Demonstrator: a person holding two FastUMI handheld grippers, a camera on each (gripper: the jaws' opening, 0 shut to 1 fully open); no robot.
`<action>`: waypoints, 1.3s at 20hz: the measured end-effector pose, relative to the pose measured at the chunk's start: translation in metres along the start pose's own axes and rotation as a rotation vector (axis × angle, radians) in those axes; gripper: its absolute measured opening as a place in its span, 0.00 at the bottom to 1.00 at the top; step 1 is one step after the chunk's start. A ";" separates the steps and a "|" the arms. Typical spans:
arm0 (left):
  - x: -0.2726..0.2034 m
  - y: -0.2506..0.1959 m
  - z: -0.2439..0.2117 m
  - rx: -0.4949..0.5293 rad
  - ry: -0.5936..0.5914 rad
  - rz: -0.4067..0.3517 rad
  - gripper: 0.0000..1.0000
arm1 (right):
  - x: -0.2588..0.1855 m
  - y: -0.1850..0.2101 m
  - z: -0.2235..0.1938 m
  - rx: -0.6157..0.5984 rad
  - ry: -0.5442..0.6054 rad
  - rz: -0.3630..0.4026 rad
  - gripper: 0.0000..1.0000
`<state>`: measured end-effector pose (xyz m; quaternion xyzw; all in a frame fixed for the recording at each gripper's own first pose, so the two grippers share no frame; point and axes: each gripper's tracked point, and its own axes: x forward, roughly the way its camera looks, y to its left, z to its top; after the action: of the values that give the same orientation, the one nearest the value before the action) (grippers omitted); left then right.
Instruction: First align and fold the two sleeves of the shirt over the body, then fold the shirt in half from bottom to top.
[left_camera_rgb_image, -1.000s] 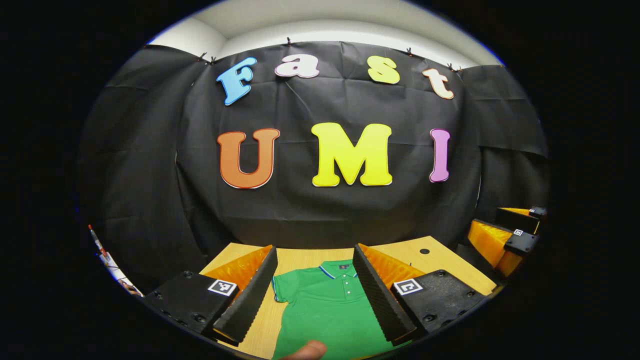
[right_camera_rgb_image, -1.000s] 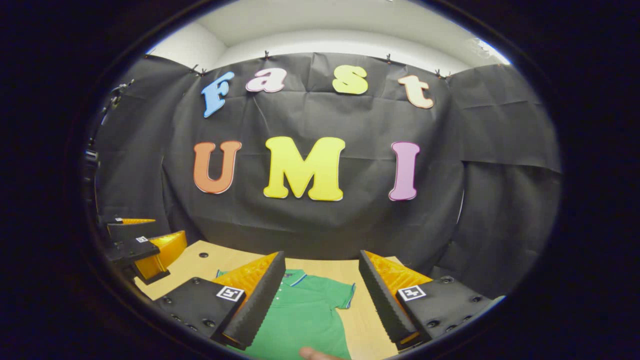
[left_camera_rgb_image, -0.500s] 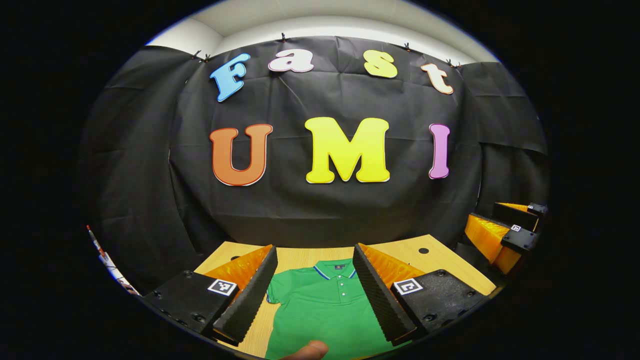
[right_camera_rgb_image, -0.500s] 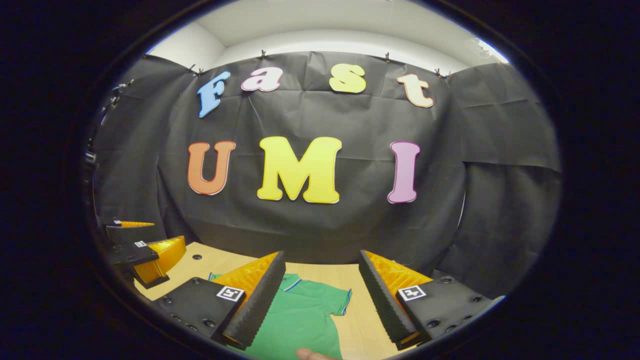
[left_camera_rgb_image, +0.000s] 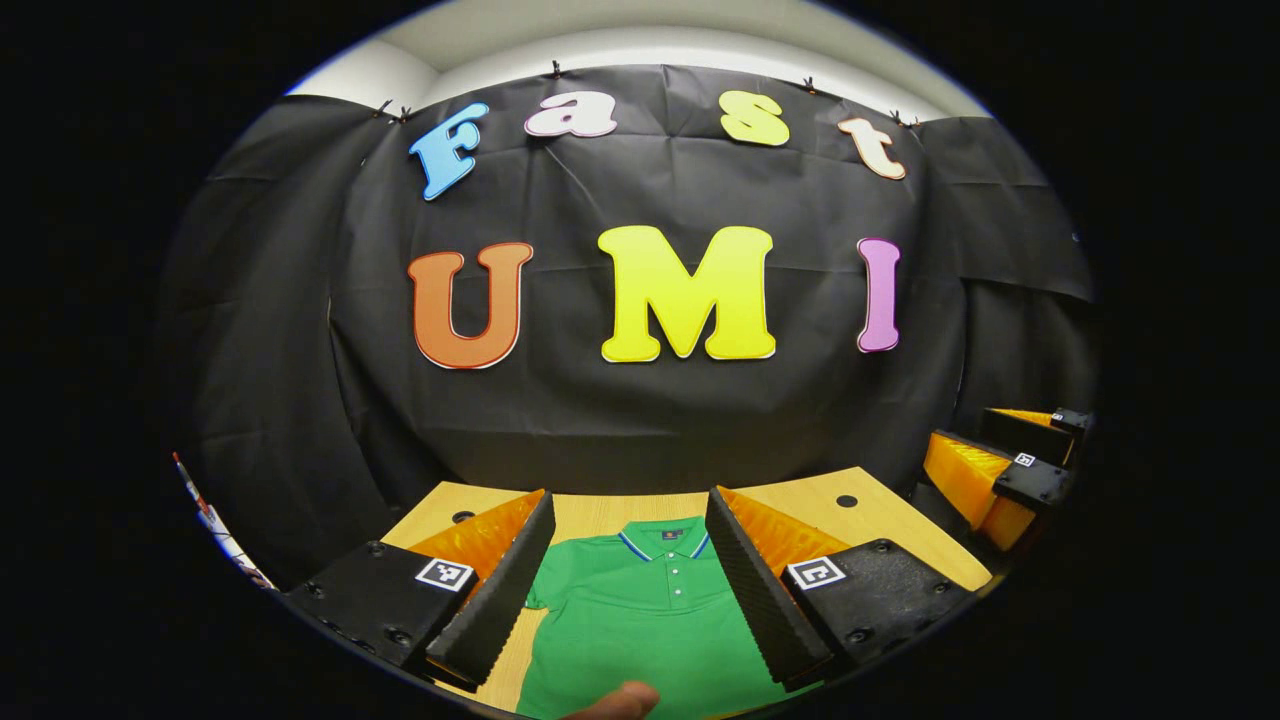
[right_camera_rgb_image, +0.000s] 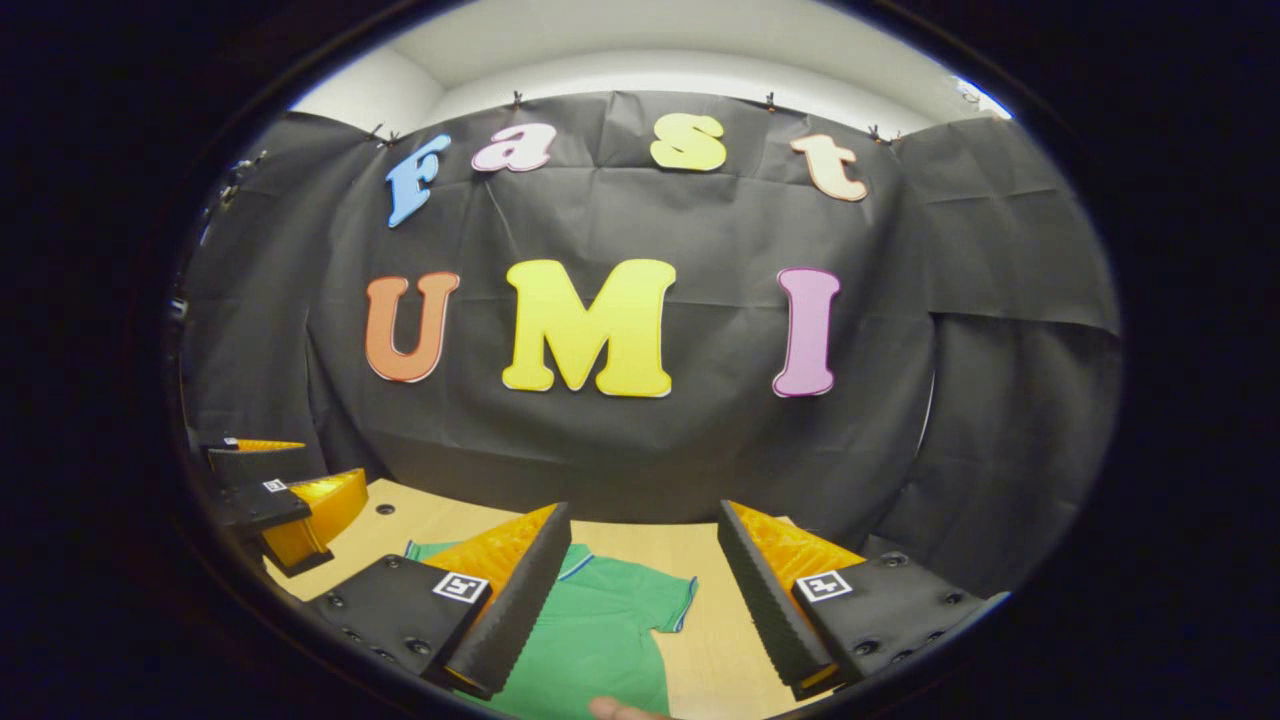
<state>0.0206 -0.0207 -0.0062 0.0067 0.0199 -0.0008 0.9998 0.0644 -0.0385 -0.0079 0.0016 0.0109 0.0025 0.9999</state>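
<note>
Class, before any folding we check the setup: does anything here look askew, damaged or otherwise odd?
Nothing stands out. The green shirt lies flat, collar away, on the wooden table, sleeves not yet folded. Both grippers, left and right, are open above it.

Black screw-studded tongs (left_camera_rgb_image: 630, 590) bodies with square markers and ribbed fingers (left_camera_rgb_image: 500, 600).

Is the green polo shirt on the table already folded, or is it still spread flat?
Spread flat. The green polo shirt lies collar up on the table, right sleeve sticking out sideways.
</note>
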 end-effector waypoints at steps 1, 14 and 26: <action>0.000 -0.001 0.001 0.000 0.000 0.001 0.98 | 0.002 -0.002 -0.003 0.000 0.005 0.002 0.94; -0.002 -0.005 -0.005 -0.026 0.037 0.084 0.98 | 0.080 -0.048 -0.105 -0.007 0.208 0.032 0.95; -0.014 0.017 0.004 0.039 0.043 0.184 0.98 | 0.192 -0.086 -0.277 0.143 0.637 -0.057 0.94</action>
<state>0.0071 -0.0036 -0.0010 0.0277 0.0408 0.0908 0.9946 0.2507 -0.1222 -0.2894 0.0705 0.3236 -0.0260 0.9432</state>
